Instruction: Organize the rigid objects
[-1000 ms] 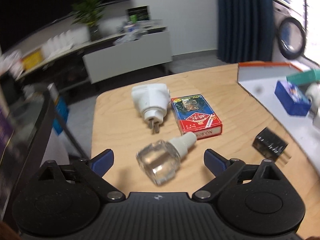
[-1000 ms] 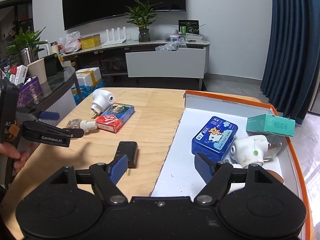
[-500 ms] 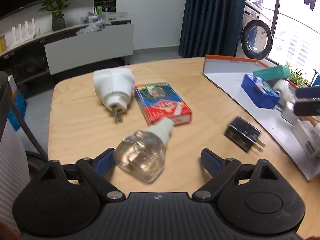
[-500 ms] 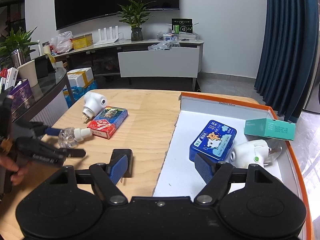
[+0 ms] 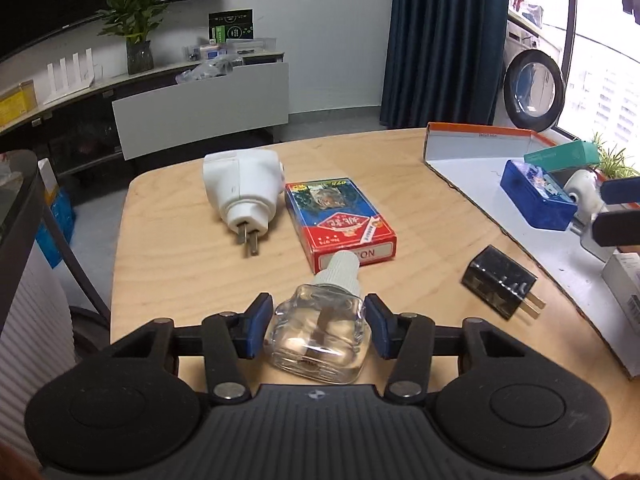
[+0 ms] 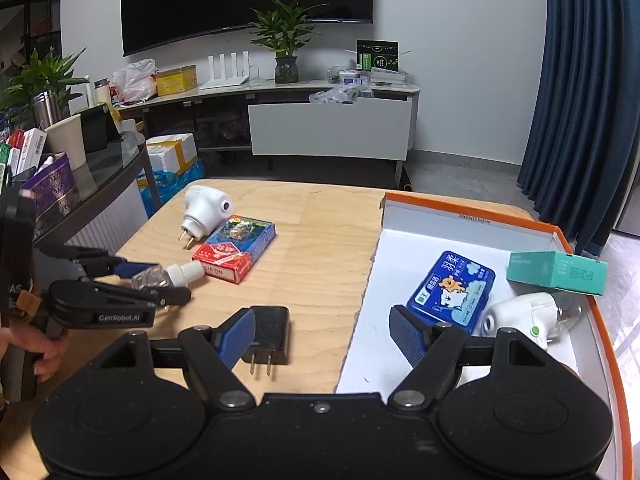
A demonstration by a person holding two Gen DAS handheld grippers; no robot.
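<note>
Glass bottle (image 5: 320,332) with a white cap lies on the wooden surface (image 5: 420,208), between the closing jaws of the left gripper (image 5: 319,330), blue pads at its sides. Right gripper (image 6: 322,330) hangs open over the box (image 6: 472,216) edge, near a black charger (image 6: 272,330)

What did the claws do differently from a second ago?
The left claw has been closing around the clear glass bottle with the white cap; its blue pads now meet the bottle's sides. The right claw stayed open; the black plug charger didn't move.
</note>
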